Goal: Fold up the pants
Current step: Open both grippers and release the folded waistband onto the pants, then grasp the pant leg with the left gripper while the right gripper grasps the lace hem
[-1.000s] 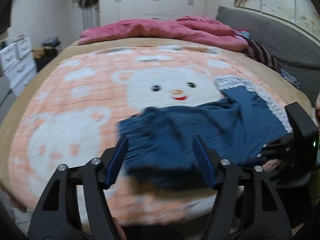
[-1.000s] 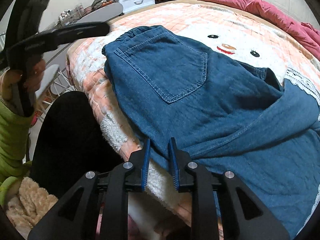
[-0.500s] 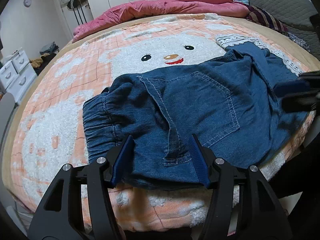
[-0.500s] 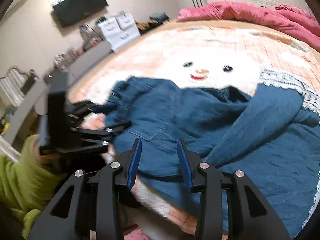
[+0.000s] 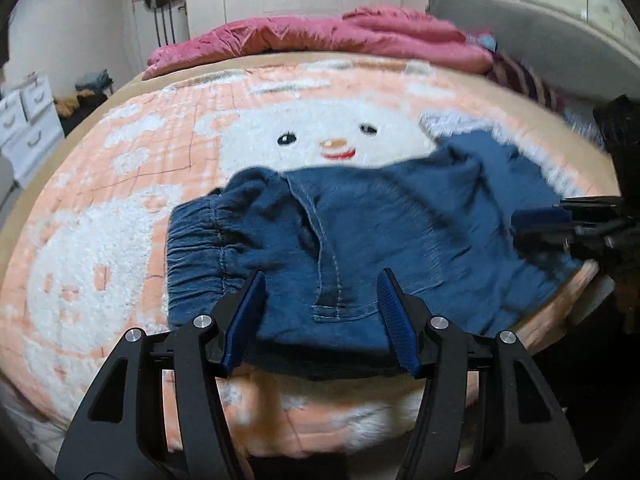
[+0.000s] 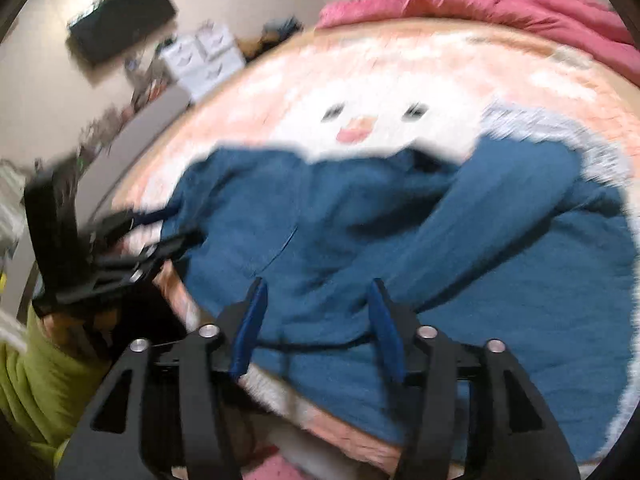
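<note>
Folding progress: pants (image 5: 384, 240) lie on the blanket (image 5: 120, 208) near its front edge, bunched; one fold seems started, smoothing and further folds left.
Left gripper (image 5: 322, 318): fingers half spread over the pants' near edge, gripping nothing.
Right gripper (image 6: 316, 324): fingers opening, cloth under them but unpinched.
Change: a second ago the right fingers were nearly closed; both views now show the pants differently.

On my bed (image 5: 100, 216): one pants (image 5: 380, 232), one pink quilt (image 5: 320, 36) at its far end. Two grippers: left (image 5: 322, 312), right (image 6: 316, 320).
</note>
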The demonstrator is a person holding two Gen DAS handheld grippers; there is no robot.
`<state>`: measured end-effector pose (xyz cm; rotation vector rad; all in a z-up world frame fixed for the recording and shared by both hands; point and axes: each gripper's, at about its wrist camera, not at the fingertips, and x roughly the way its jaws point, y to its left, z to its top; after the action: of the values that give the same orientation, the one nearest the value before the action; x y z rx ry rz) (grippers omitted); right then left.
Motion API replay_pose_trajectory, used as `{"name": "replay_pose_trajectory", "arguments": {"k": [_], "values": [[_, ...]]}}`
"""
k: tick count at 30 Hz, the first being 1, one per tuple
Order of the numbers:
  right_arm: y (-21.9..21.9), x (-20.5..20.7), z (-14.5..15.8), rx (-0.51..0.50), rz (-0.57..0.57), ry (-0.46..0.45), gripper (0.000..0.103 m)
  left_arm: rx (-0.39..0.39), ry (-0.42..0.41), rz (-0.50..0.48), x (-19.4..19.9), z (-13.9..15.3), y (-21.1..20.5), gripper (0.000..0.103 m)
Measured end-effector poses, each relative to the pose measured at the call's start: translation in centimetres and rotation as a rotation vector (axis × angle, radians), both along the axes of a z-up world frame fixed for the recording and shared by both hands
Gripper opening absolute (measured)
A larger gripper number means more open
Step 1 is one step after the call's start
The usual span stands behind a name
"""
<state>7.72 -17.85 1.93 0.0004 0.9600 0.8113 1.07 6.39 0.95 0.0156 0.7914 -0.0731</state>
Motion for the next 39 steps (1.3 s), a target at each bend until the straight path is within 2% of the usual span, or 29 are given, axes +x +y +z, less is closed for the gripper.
{"name": "replay_pose_trajectory", "arguments": {"k": [4, 6, 10, 14, 17, 20, 23, 27, 32, 34, 36, 39], "values": [[-2.7, 0.9, 0.9, 0.037, -0.098, -0.009, 0.054, 0.001, -0.030, 0.014, -0.2, 1.8, -0.6, 0.053], [-3.8, 1.3, 1.0, 0.033, -0.144, -0.022, 0.058, -0.010, -0.049, -0.007, -0.3, 2.8, -1.6, 0.058], [-5.2, 1.9, 1.5, -0.016, -0.212, -0.078, 0.063, -0.027, -0.078, -0.093, -0.2, 3.8, -4.5, 0.059], [-5.9, 2.7, 1.7, -0.046, -0.256, -0.108, 0.064, -0.056, -0.048, -0.191, 0.9, 2.9, -8.0, 0.059], [-6.5, 3.4, 2.0, -0.079, -0.284, -0.124, 0.075, -0.087, -0.005, -0.248, 2.0, 2.0, -10.2, 0.059], [-7.1, 4.2, 2.1, -0.126, -0.319, -0.142, 0.075, -0.131, 0.021, -0.306, 3.4, 1.3, -12.2, 0.059], [-7.8, 5.8, 2.6, -0.124, -0.354, -0.142, 0.075, -0.155, 0.061, -0.335, 5.2, 0.4, -13.6, 0.059], [-8.0, 8.7, 2.7, -0.127, -0.379, -0.133, 0.076, -0.197, 0.097, -0.319, 7.6, -0.4, -14.3, 0.059], [-6.9, 10.9, 2.4, -0.154, -0.360, -0.133, 0.076, -0.265, 0.140, -0.299, 9.4, -2.1, -14.3, 0.045], [-6.3, 11.6, 2.1, -0.155, -0.348, -0.116, 0.076, -0.288, 0.156, -0.299, 9.8, -2.7, -14.1, 0.025], [-5.3, 12.2, 1.8, -0.174, -0.333, -0.113, 0.076, -0.321, 0.168, -0.301, 10.2, -3.3, -13.8, 0.014], [-3.4, 13.5, 1.3, -0.241, -0.313, -0.133, 0.076, -0.361, 0.171, -0.305, 10.4, -3.6, -13.2, 0.009]]}}
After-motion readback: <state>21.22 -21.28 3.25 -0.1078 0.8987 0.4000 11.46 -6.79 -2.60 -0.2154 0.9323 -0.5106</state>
